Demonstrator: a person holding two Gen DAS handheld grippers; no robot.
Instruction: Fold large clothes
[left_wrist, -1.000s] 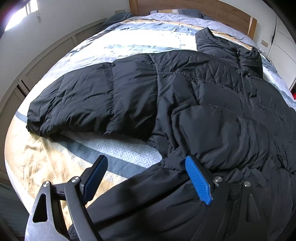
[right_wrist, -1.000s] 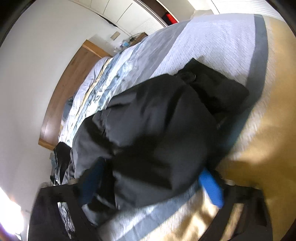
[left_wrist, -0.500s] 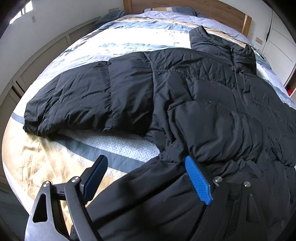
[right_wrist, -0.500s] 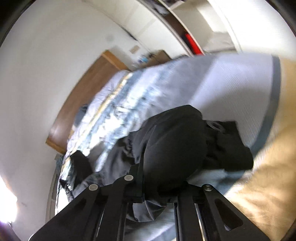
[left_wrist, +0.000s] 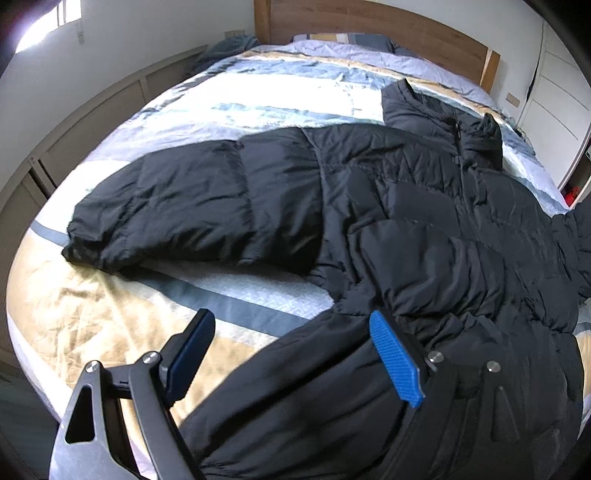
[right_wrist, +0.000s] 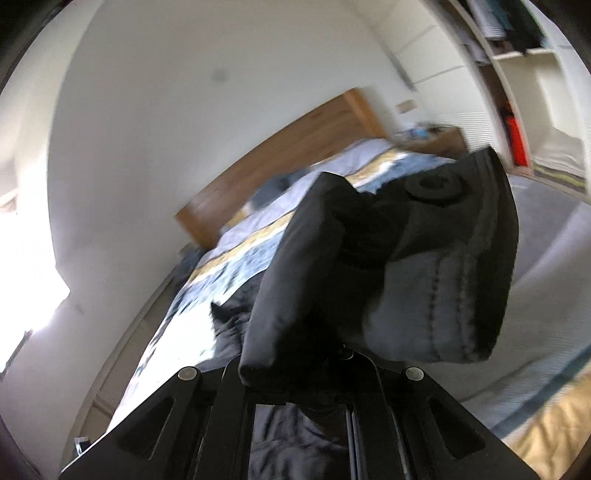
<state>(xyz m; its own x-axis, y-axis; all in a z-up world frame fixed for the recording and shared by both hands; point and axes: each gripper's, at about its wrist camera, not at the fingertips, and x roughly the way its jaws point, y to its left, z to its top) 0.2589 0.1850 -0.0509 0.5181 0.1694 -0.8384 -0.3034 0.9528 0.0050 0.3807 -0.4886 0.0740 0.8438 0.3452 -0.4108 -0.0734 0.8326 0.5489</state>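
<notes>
1. A black quilted puffer jacket (left_wrist: 424, 206) lies spread across the bed (left_wrist: 258, 92), which carries a striped cover of white, pale blue, grey and tan.
2. The jacket's collar points toward the wooden headboard (left_wrist: 369, 22), and its hem hangs over the foot edge of the bed, close under the left wrist camera.
3. One sleeve (left_wrist: 192, 206) stretches out flat toward the left edge of the bed, with its cuff resting on a tan stripe near the foot corner.
4. The left gripper (left_wrist: 291, 354) stands with its blue-padded fingers (left_wrist: 395, 358) spread wide apart, pressing on nothing.
5. Its right-hand pad sits against the jacket's lower body, while the other pad hovers over bare bedcover; black fabric from the hem fills the lower part of the gap between them.
6. The right gripper (right_wrist: 345, 350) is pressed together, pinching a bunched fold of the same black jacket (right_wrist: 321, 266).
7. This pinched part is held above the bed, and its grey lining, stitched edge and a round black snap show on the side nearer the wardrobe (right_wrist: 517, 74).
8. Below the raised fold, more of the dark jacket lies on the bedcover.
</notes>
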